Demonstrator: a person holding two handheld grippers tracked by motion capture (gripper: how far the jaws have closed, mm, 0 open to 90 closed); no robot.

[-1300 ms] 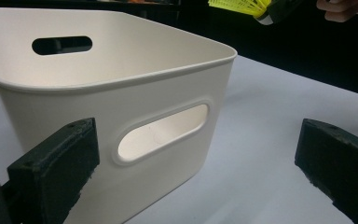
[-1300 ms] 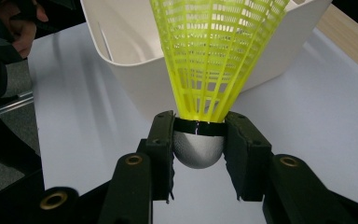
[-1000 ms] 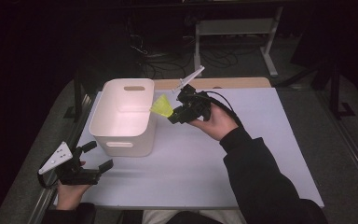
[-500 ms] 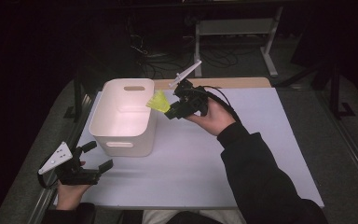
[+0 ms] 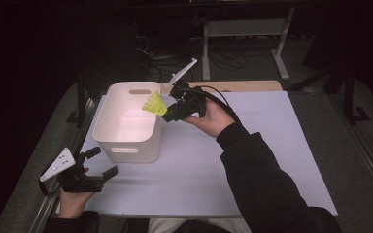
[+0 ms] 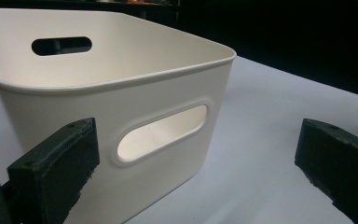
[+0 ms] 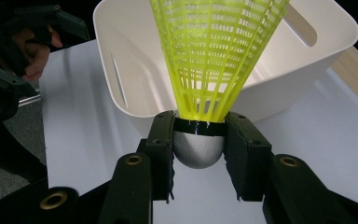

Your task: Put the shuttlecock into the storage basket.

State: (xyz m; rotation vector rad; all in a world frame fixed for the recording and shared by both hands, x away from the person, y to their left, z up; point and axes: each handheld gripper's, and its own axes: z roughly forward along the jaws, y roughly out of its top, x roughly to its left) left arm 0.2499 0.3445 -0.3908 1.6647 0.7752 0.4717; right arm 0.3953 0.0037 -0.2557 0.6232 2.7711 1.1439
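Now shuttlecock (image 5: 155, 104) just above bin (image 5: 112, 127) rim.

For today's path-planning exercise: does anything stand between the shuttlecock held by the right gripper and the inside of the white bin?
Nothing visible does. The right gripper clamps the shuttlecock by its cap at the bin's right rim, skirt pointing over the opening. The bin looks open-topped and empty. The left gripper sits apart, near its front wall.

My table (image 5: 272, 160) wears a pale white sheet, with a strip of bare wood (image 5: 252, 86) showing along its 12 o'clock edge. A white plastic handled bin (image 5: 128, 145) stands directly on it toward 10 o'clock from the middle.
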